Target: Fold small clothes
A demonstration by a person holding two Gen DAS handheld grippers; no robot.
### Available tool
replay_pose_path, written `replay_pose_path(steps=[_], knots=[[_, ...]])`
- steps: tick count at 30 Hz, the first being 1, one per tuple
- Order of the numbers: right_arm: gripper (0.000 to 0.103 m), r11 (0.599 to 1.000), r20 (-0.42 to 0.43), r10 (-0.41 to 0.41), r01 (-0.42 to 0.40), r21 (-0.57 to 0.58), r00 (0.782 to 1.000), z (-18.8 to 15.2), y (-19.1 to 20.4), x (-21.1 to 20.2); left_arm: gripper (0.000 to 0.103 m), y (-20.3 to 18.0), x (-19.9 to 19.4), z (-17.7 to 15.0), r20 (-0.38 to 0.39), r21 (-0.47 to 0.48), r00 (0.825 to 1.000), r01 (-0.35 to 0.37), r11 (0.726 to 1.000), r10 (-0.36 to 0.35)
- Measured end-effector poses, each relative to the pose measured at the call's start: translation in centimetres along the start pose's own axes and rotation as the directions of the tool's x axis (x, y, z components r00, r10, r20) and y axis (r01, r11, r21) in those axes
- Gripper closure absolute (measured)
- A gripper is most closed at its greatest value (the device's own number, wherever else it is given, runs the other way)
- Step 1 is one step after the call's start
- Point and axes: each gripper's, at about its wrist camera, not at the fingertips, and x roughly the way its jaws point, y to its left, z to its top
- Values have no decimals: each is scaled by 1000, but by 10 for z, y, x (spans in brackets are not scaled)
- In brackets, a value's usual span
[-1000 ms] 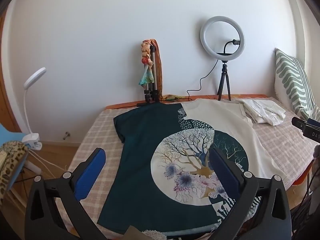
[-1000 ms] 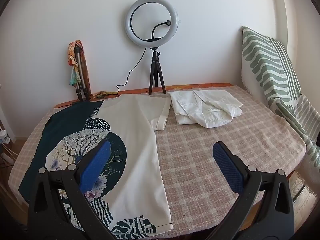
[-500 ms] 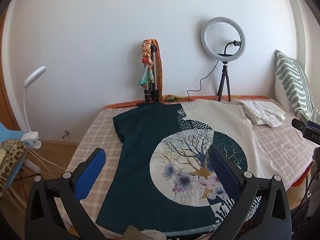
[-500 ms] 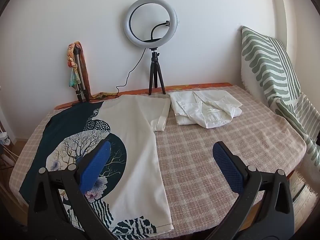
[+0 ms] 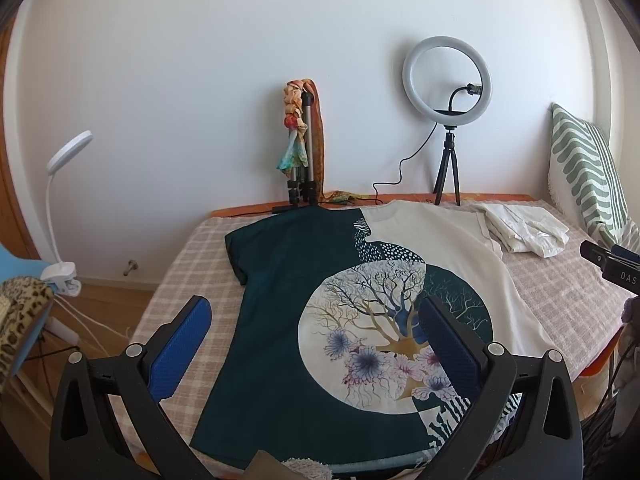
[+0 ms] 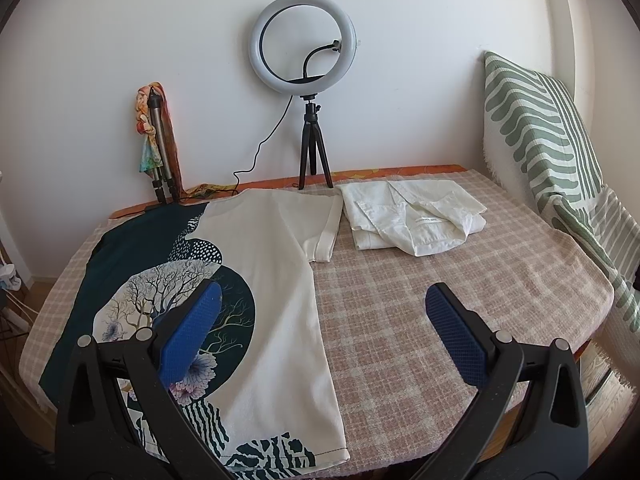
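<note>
Left claw [image 5: 316, 336], right claw [image 6: 324, 320] agape, empty

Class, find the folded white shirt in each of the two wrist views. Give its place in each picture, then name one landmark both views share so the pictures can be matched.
Left wrist view: the folded white shirt lies far right, beside the T-shirt's cream sleeve.
Right wrist view: the shirt lies centre, above the open right gripper.
Shared landmark: the ring light on its tripod by the wall.

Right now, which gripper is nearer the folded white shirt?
Right. The right gripper hangs open near the folded white shirt; the left gripper, also open, is farther left, over the dark-green-and-cream printed T-shirt.
</note>
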Motion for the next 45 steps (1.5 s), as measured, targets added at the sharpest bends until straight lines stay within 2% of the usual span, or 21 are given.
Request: replay_pose_path(steps=[45], knots=[[0, 1000, -12, 11, -11, 7, 1000, -5, 6, 6, 0, 1, 2, -2, -13, -20, 1000, 8, 1000, -8]])
